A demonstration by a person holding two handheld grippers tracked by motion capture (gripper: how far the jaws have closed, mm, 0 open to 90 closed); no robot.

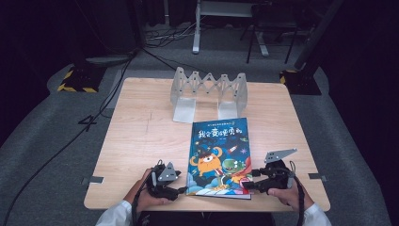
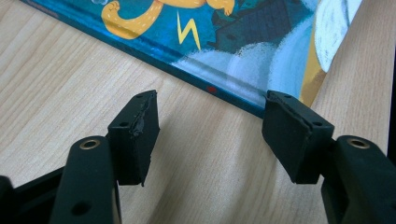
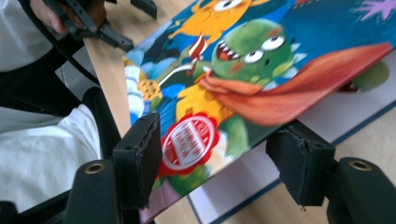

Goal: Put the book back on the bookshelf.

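the left gripper (image 1: 181, 190) rests on the wooden table (image 1: 141, 132), jaws apart and empty, just beside the picture book's (image 1: 219, 157) lower left corner. the book lies at the table's near edge. the right gripper (image 1: 248, 184) is open astride its lifted front cover (image 3: 261, 79), pads not pressing.
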